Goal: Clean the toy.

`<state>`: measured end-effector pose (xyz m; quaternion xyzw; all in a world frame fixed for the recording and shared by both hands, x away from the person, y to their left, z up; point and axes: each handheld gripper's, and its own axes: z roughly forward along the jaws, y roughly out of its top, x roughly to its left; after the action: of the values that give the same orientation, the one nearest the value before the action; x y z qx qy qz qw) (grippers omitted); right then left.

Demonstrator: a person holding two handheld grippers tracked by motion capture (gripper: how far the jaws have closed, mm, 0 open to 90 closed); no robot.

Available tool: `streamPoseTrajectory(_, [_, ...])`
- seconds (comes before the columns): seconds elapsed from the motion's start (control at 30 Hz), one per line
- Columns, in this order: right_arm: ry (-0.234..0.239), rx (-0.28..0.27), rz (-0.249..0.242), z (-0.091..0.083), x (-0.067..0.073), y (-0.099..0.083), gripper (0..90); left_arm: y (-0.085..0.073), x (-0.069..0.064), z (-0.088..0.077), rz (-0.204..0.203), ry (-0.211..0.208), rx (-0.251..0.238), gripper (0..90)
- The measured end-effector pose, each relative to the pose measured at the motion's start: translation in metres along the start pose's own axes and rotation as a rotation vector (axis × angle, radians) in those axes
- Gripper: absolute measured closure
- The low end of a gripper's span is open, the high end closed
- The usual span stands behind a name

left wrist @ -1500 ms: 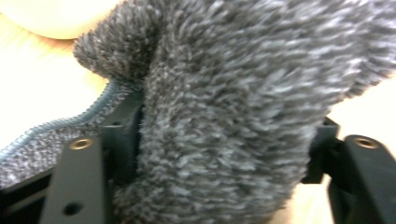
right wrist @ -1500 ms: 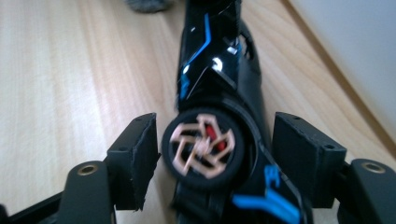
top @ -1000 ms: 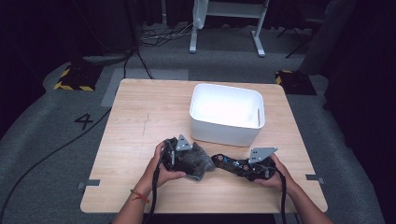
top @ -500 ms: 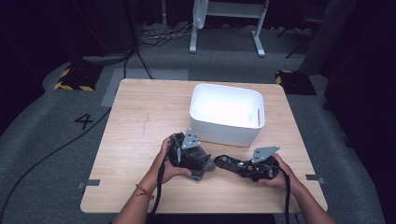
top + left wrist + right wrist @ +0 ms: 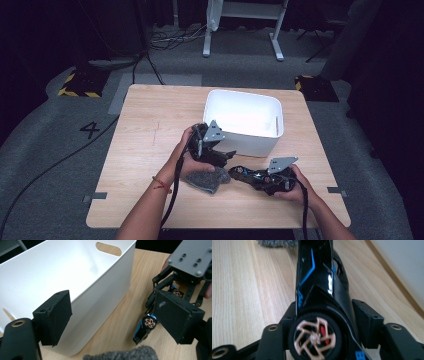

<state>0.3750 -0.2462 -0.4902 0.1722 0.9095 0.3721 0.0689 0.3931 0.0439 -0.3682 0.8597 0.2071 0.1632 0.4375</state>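
Observation:
A black toy car (image 5: 240, 173) with blue stripes and bronze wheels lies on the wooden table (image 5: 150, 130). My right gripper (image 5: 252, 176) lies low around its rear. In the right gripper view the car (image 5: 319, 290) sits between the jaws, which have just been opening, and the pads (image 5: 368, 323) stand slightly off it. My left gripper (image 5: 221, 157) hangs open and empty above a grey fuzzy cloth (image 5: 205, 180), next to the white bin (image 5: 272, 142). In the left gripper view (image 5: 115, 312) the bin wall (image 5: 75, 272), the car (image 5: 146, 326) and the cloth (image 5: 122, 353) lie beyond its pads.
The bin stands at the table's far right and looks empty inside. Bare wood extends to the left and far left. Cables trail from both grippers toward the front edge. Beyond the table lie a grey floor and dark equipment.
My left gripper has lifted off the grey cloth and moved up toward the bin, leaving the cloth on the table. The right hand and the car stayed put.

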Motion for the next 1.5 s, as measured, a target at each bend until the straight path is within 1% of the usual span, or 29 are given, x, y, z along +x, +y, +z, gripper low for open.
streamPoseTrajectory(0.03, [0.000,-0.010,-0.001,0.000,0.001,0.001,43.9,0.003,0.003,0.003,-0.003,0.003,0.004,15.9])
streamPoseTrajectory(0.07, [-0.010,-0.026,0.004,0.000,0.001,0.001,45.7,0.004,0.005,0.006,-0.008,-0.009,0.004,16.2])
streamPoseTrajectory(0.17, [-0.033,-0.040,0.004,0.001,0.002,0.003,50.1,0.008,0.010,0.014,-0.013,-0.027,0.016,17.1])
streamPoseTrajectory(0.23, [-0.031,-0.040,-0.001,0.003,0.003,0.004,53.6,0.011,0.012,0.021,0.013,-0.028,0.038,19.1])
streamPoseTrajectory(0.27, [-0.026,-0.042,-0.002,0.004,0.004,0.005,55.5,0.012,0.013,0.023,0.021,-0.035,0.044,21.5])
streamPoseTrajectory(0.3, [-0.035,-0.040,-0.004,0.003,0.004,0.005,55.8,0.013,0.014,0.025,0.022,-0.047,0.050,24.5])
streamPoseTrajectory(0.37, [-0.033,-0.039,-0.002,0.004,0.004,0.005,55.9,0.015,0.016,0.030,0.023,-0.058,0.061,29.5])
streamPoseTrajectory(0.43, [-0.034,-0.035,-0.004,0.003,0.004,0.005,56.1,0.016,0.017,0.034,0.028,-0.063,0.070,38.2])
streamPoseTrajectory(0.47, [-0.035,-0.032,-0.005,0.003,0.004,0.005,56.1,0.017,0.017,0.036,0.028,-0.058,0.077,38.7])
streamPoseTrajectory(0.57, [-0.033,-0.013,-0.016,0.002,0.004,0.006,56.3,0.020,0.016,0.040,0.054,-0.070,0.096,40.3])
streamPoseTrajectory(0.6, [-0.031,-0.011,-0.018,0.002,0.004,0.006,56.4,0.020,0.016,0.041,0.055,-0.074,0.099,40.6])
streamPoseTrajectory(0.63, [-0.026,-0.011,-0.017,0.002,0.004,0.006,56.4,0.021,0.017,0.042,0.056,-0.085,0.102,40.9])
streamPoseTrajectory(0.7, [-0.013,-0.009,-0.012,0.002,0.004,0.005,56.5,0.023,0.018,0.045,0.067,-0.090,0.118,41.2])
streamPoseTrajectory(0.77, [0.002,-0.003,-0.018,0.001,0.004,0.005,56.6,0.025,0.019,0.047,0.078,-0.099,0.128,44.4])
streamPoseTrajectory(0.8, [0.006,-0.002,-0.020,0.001,0.004,0.005,56.7,0.026,0.019,0.048,0.086,-0.092,0.139,47.0])
streamPoseTrajectory(0.83, [0.009,0.000,-0.026,0.000,0.004,0.005,56.7,0.027,0.019,0.049,0.094,-0.083,0.146,52.6])
streamPoseTrajectory(0.87, [0.011,0.002,-0.029,0.000,0.004,0.005,56.8,0.029,0.019,0.051,0.076,-0.068,0.156,57.3])
streamPoseTrajectory(0.93, [0.019,0.011,-0.029,-0.001,0.004,0.004,56.8,0.032,0.019,0.053,0.087,-0.053,0.173,64.9])
streamPoseTrajectory(0.97, [0.022,0.010,-0.029,-0.002,0.004,0.004,56.8,0.033,0.019,0.054,0.077,-0.049,0.180,68.0])
streamPoseTrajectory(1.0, [0.025,0.013,-0.032,-0.002,0.003,0.004,56.8,0.034,0.019,0.054,0.077,-0.056,0.183,68.1])
streamPoseTrajectory(1.07, [0.034,0.023,-0.037,-0.004,0.002,0.003,56.8,0.036,0.018,0.055,0.090,-0.064,0.190,70.3])
streamPoseTrajectory(1.13, [0.042,0.030,-0.040,-0.006,0.000,0.002,56.9,0.038,0.019,0.057,0.068,-0.083,0.197,70.6])
streamPoseTrajectory(1.17, [0.045,0.030,-0.040,-0.006,0.000,0.002,56.8,0.039,0.019,0.059,0.065,-0.091,0.207,69.0])
streamPoseTrajectory(1.2, [0.049,0.032,-0.038,-0.007,-0.001,0.001,56.8,0.039,0.019,0.061,0.069,-0.087,0.218,66.3])
streamPoseTrajectory(1.27, [0.049,0.032,-0.038,-0.008,-0.001,0.001,56.8,0.039,0.015,0.068,0.096,-0.081,0.253,62.7])
streamPoseTrajectory(1.3, [0.047,0.035,-0.044,-0.008,-0.001,0.001,56.9,0.039,0.014,0.070,0.107,-0.070,0.256,63.6])
streamPoseTrajectory(1.33, [0.046,0.037,-0.050,-0.008,-0.001,0.001,56.8,0.039,0.013,0.071,0.101,-0.073,0.255,65.5])
streamPoseTrajectory(1.43, [0.043,0.039,-0.052,-0.008,0.000,0.001,56.9,0.039,0.012,0.072,0.110,-0.118,0.240,70.2])
streamPoseTrajectory(1.5, [0.044,0.043,-0.052,-0.008,0.000,0.001,56.9,0.040,0.008,0.072,0.134,-0.132,0.245,73.5])
